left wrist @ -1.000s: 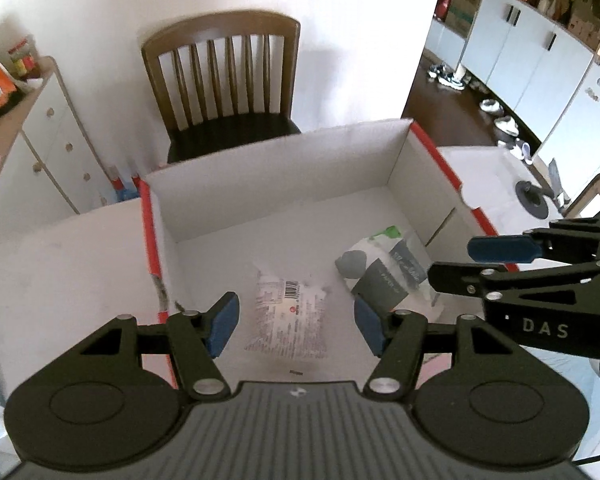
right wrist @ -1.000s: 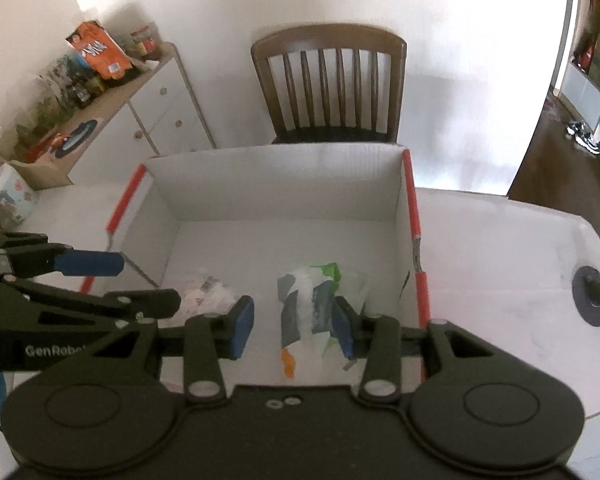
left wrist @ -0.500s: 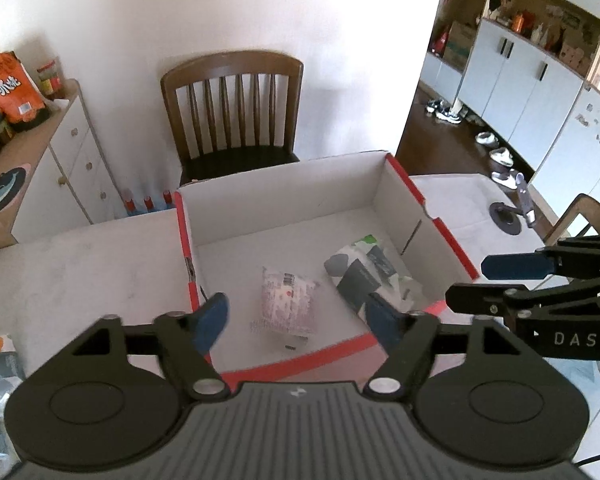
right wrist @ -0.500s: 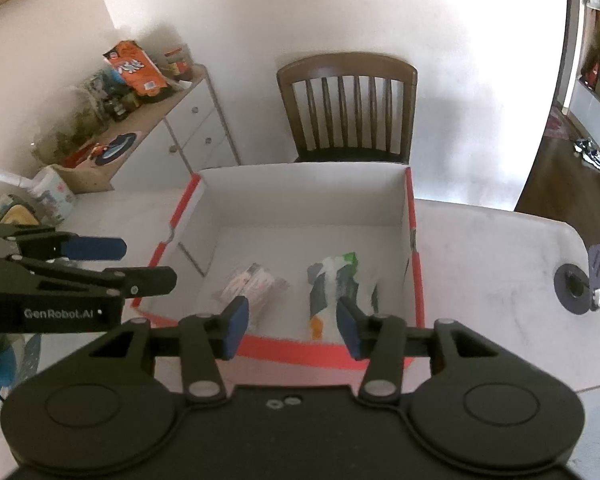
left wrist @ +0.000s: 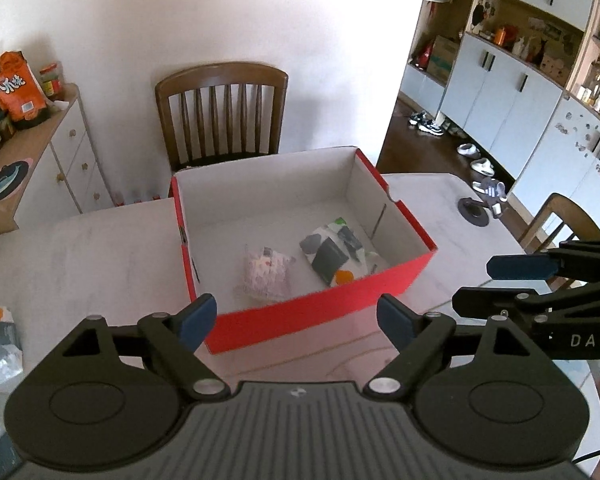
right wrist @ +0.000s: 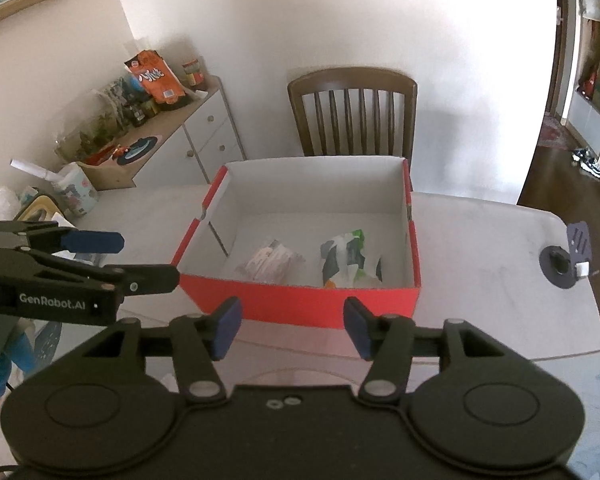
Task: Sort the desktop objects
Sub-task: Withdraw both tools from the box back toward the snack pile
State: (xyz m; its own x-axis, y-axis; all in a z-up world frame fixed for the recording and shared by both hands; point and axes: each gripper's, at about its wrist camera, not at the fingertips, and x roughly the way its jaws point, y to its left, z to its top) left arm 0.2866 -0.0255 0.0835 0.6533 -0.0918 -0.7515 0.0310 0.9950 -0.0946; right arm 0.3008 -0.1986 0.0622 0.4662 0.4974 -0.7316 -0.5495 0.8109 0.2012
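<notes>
A red cardboard box (left wrist: 320,312) (right wrist: 300,308) with a white inside stands on the white table. In it lie a clear pink-printed packet (left wrist: 266,274) (right wrist: 270,264) on the left and a white, green and dark snack packet (left wrist: 334,254) (right wrist: 346,256) on the right. My left gripper (left wrist: 296,320) is open and empty, in front of the box's near wall. My right gripper (right wrist: 292,326) is open and empty, also before the near wall. Each gripper shows in the other's view, the right (left wrist: 496,284) and the left (right wrist: 140,260).
A wooden chair (left wrist: 222,112) stands behind the table. A white sideboard (right wrist: 196,136) with snack bags is at the left. Loose plastic packets (left wrist: 0,344) lie at the table's left edge. A round cable port (right wrist: 560,266) sits in the table at the right.
Both grippers have pulled back and up from inside the box to in front of its near wall. They stay open. The two packets stay lying in the box.
</notes>
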